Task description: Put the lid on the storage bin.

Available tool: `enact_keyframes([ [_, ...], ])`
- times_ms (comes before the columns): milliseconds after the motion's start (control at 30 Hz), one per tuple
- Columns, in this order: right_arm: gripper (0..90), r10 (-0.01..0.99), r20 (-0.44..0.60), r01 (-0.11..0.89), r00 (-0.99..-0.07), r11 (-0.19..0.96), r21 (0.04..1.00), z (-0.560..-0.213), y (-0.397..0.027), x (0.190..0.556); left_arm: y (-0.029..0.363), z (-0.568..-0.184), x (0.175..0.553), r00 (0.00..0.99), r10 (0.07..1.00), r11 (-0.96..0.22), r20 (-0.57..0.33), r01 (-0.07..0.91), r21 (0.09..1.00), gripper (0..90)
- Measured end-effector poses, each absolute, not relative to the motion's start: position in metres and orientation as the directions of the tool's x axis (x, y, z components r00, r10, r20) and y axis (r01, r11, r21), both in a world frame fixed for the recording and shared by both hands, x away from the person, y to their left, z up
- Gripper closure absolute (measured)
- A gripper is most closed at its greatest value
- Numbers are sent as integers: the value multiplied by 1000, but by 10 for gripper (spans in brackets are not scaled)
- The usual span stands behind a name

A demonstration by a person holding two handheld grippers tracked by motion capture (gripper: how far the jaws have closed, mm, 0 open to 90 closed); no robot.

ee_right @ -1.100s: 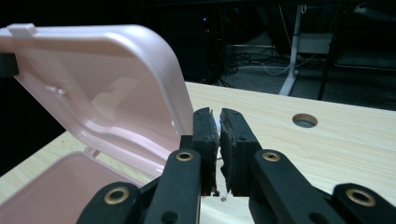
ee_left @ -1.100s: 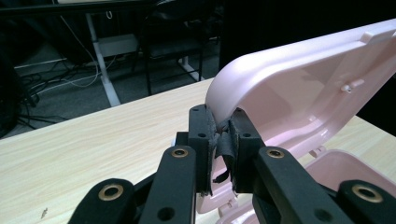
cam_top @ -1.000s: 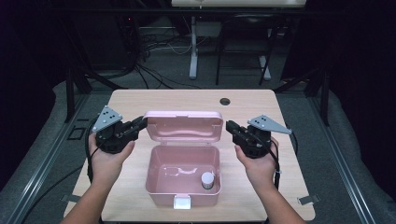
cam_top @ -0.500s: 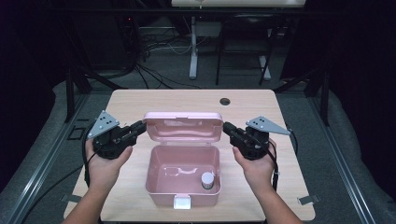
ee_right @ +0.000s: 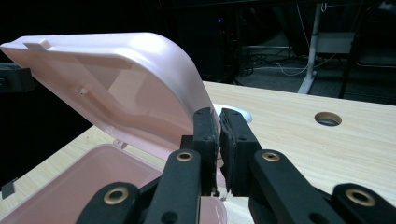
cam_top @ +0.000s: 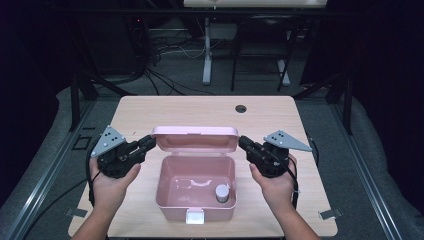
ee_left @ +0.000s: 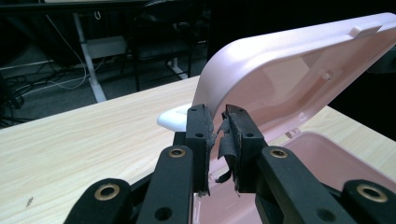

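Observation:
A pink box (cam_top: pixel 172 207) sits open at the middle of the table, its lid (cam_top: pixel 195 139) raised at the back. A small white-capped container (cam_top: pixel 221 192) stands inside at the right, and a white latch (cam_top: pixel 195 216) hangs on the front wall. My left gripper (cam_top: pixel 150 142) grips the lid's left end and my right gripper (cam_top: pixel 243 143) its right end. In the left gripper view the lid (ee_left: pixel 289 70) has its edge between the jaws of the left gripper (ee_left: pixel 218 114), which have just been opening slightly. In the right gripper view the right gripper (ee_right: pixel 218 116) pinches the lid (ee_right: pixel 116 74).
The light wooden table (cam_top: pixel 150 110) has a round cable hole (cam_top: pixel 241 108) at the back right. Behind it are dark floor, cables and desk legs (cam_top: pixel 206 50). Metal rails (cam_top: pixel 35 170) run along both sides of the table.

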State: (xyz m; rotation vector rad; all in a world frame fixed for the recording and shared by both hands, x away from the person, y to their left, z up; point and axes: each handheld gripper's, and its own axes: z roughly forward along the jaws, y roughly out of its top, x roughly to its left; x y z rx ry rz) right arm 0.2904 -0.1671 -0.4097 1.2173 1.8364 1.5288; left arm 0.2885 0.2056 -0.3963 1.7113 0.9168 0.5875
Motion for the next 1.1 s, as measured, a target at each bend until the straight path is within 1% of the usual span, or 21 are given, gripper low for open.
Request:
enact_keyframes([
  [400,819,833,197,340,-517,-11,941,-416,-170,281,207,-401,276,597,801,-147,-54,284,948,798],
  [800,782,842,194,346,-503,-10,938,-423,-173,279,208,-403,263,607,793,-154,-48,276,949,789],
  [1100,732,843,242,387,-480,-44,921,-432,-182,285,210,-408,257,614,787,-150,-54,276,949,774],
])
